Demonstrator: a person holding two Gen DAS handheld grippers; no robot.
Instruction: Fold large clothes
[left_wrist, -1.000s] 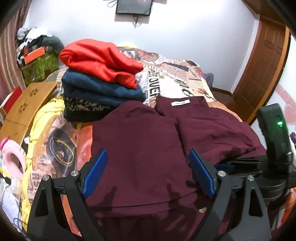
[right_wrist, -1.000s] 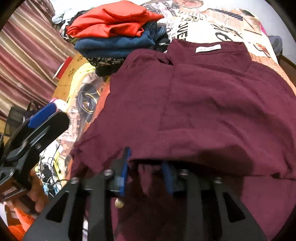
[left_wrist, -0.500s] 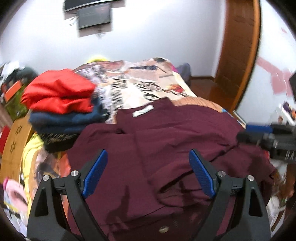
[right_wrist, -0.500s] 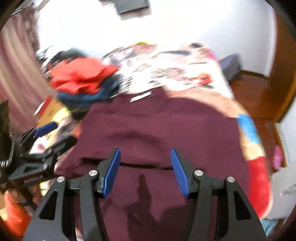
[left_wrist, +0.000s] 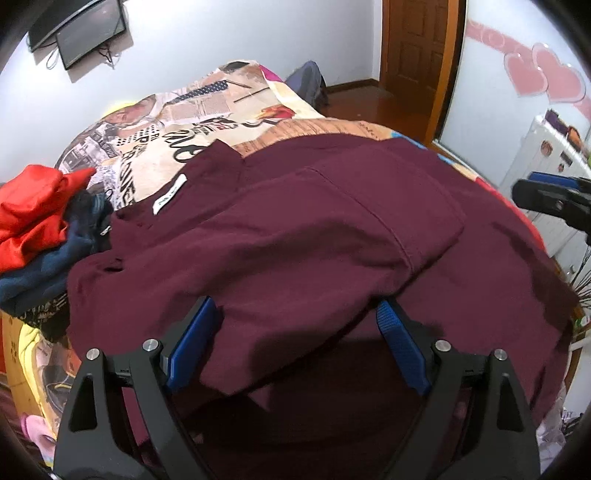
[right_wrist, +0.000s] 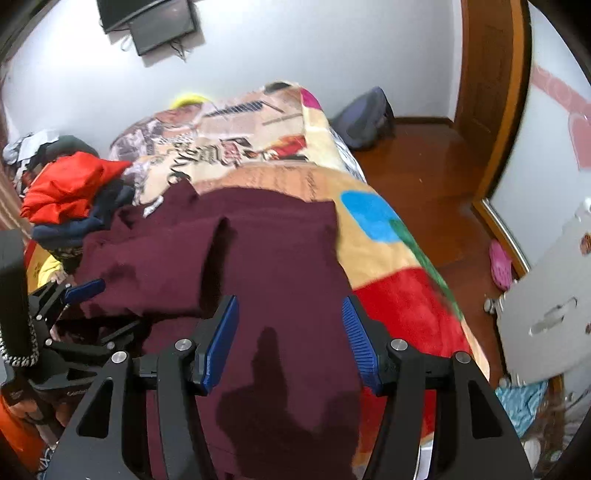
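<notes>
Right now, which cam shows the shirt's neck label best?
Left wrist: the label on the maroon shirt is sharp and unobstructed. In the right wrist view the label is small and blurred at the shirt's far edge.

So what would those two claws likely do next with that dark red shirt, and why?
Probably lower and close on the maroon shirt. It lies half-folded on the blanket, and both the left gripper and the right gripper stand open over its near edge, gripping nothing.

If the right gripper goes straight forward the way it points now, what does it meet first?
Most likely the maroon shirt spread on the bed: the right gripper, open and empty, points down at it. How far away it lies is unclear.
</notes>
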